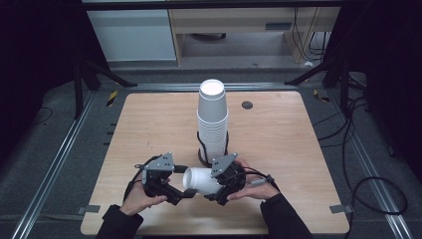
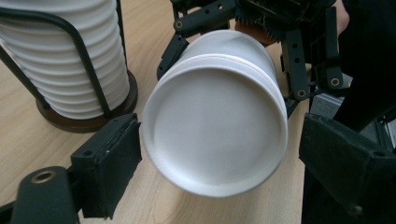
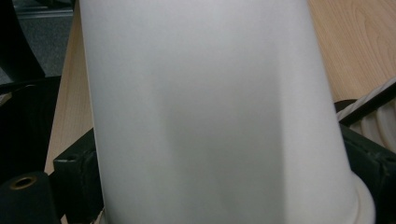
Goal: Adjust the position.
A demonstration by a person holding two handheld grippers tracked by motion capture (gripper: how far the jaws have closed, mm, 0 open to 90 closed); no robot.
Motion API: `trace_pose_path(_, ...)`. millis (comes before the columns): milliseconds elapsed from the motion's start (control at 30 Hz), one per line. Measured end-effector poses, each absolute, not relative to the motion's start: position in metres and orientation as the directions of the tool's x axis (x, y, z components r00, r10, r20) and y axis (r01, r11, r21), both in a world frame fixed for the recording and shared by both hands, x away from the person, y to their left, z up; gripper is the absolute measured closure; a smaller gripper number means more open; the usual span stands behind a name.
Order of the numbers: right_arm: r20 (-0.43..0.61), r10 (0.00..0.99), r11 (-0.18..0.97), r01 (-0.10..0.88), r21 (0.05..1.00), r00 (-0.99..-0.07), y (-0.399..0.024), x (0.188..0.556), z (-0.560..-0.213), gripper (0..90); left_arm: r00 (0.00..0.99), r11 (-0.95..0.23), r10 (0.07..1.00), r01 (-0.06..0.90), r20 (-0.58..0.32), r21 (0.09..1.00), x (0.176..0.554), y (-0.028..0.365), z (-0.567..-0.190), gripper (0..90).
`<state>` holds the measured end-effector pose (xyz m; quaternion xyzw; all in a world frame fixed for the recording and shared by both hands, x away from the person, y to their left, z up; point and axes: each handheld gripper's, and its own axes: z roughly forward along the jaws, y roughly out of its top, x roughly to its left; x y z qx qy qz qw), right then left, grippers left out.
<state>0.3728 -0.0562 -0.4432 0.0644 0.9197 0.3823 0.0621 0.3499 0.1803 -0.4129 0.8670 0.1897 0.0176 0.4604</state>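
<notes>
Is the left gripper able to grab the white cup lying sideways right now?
Probably yes. The left gripper has its jaws wide open on either side of the white cup's closed bottom end, with nothing between them. The right gripper grips the cup farther along.

White cup; black grippers; pale wood table

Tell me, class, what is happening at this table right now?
A person works two hand-held grippers at a wooden table. The right gripper grips a white paper cup lying sideways, its bottom toward the left gripper. That one's jaws stand open either side of the cup's bottom, not pressing it. Behind them a tall stack of cups stands in a black wire holder.
</notes>
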Motion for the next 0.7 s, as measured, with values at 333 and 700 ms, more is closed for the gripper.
trace_pose_path(333,-0.083,0.142,0.713,0.044,0.700,-0.986,-0.046,0.368,-0.441,8.4,0.930,-0.545,0.342,0.316,-0.138,0.777,0.350,0.170,-0.420,15.9)
trace_pose_path(700,-0.079,0.138,0.716,0.044,0.697,-0.987,-0.045,0.367,-0.443,7.9,0.928,-0.548,0.339,0.328,-0.155,0.769,0.351,0.171,-0.420,19.7)
